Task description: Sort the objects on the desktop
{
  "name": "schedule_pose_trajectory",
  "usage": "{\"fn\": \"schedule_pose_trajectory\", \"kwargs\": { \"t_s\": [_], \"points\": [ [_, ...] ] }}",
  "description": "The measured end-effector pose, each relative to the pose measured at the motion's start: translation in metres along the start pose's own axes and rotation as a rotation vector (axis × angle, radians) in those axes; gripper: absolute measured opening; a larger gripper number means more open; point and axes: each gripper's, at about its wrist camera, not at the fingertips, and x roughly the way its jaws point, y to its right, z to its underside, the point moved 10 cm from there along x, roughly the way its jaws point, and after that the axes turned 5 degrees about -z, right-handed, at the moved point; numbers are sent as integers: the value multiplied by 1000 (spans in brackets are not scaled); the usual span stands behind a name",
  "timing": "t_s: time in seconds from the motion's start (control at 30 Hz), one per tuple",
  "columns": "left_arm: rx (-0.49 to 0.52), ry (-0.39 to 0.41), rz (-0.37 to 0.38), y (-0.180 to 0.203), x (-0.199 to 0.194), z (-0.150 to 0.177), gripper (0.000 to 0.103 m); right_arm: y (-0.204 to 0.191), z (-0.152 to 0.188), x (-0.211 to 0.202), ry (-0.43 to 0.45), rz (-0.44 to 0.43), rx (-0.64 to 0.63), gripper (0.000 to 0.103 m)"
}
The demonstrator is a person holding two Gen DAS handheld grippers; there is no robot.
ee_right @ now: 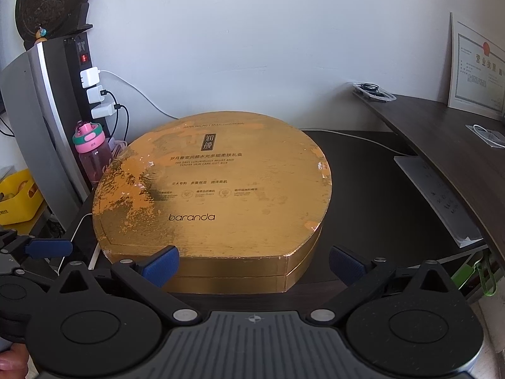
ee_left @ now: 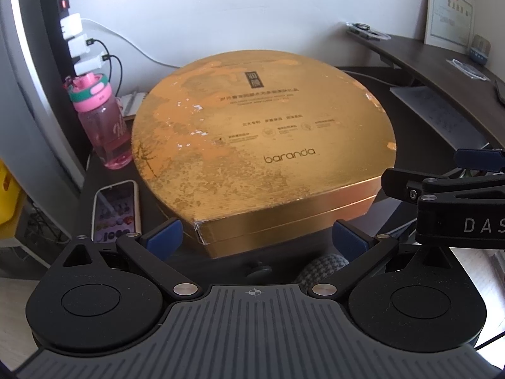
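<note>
My left gripper (ee_left: 256, 232) and right gripper (ee_right: 254, 263) are both hanging with jaws spread wide and nothing between them, just in front of the one big worn gold round gift box (ee_right: 217, 195) that's sitting on the dark desk (ee_right: 378, 195). Left cam is picking up the one white-cased smartphone (ee_left: 116, 210) lying screen-up just left of the box, which the right cam isn't showing, while the right cam is catching a yellow plastic bin (ee_right: 17, 197) far left. Both are showing one pink water bottle (ee_left: 102, 123) and three white chargers (ee_right: 98, 96) in the black power strip (ee_right: 82, 60).
</note>
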Motion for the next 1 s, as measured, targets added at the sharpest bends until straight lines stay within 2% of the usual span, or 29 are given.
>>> {"fn": "schedule_pose_trajectory", "kwargs": {
  "t_s": [1.0],
  "points": [
    [-5,-19,-8,-1,10,1,103,7,4,10,-26,-3,23,102]
  ]
}}
